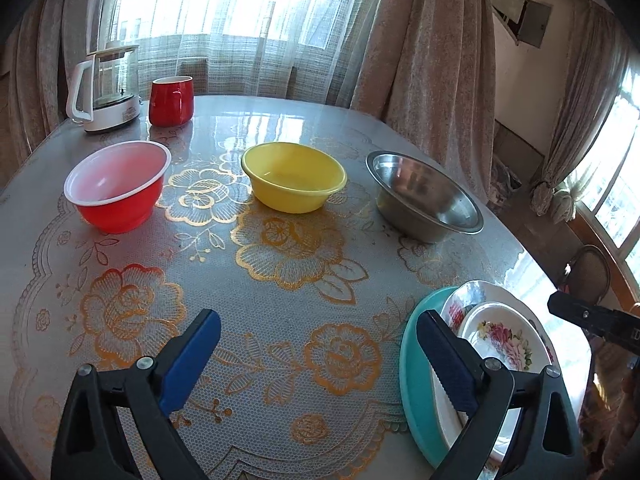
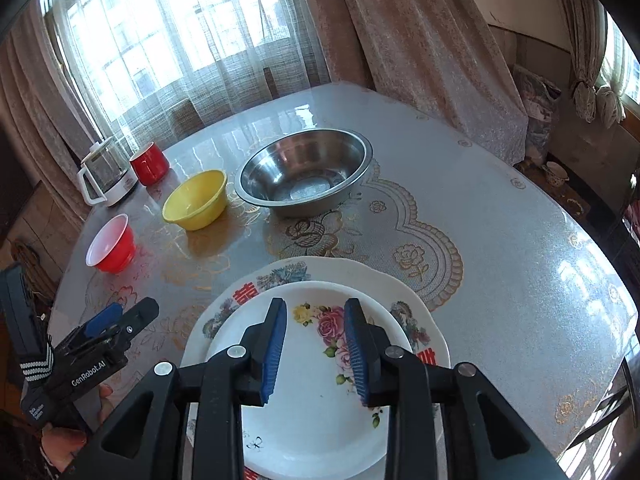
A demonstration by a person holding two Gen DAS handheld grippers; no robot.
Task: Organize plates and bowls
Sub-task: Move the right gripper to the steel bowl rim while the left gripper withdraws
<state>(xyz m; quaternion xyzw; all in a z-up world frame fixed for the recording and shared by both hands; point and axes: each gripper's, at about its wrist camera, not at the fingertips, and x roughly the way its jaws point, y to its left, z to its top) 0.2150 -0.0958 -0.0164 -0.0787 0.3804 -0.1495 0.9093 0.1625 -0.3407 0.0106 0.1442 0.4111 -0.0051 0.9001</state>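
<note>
The left hand-held gripper (image 1: 318, 354) is standing wide open over bare cloth, holding nothing, its right finger (image 1: 448, 364) overlapping the teal plate's (image 1: 414, 368) rim. The right hand-held gripper (image 2: 315, 350) is hovering part open, empty, above the flowered plates (image 2: 320, 420) stacked at the bench's (image 2: 500, 240) near edge. The red bowl (image 1: 116, 186), yellow bowl (image 1: 294, 176) and steel bowl (image 1: 424, 196) are lining the far side, with open room between.
</note>
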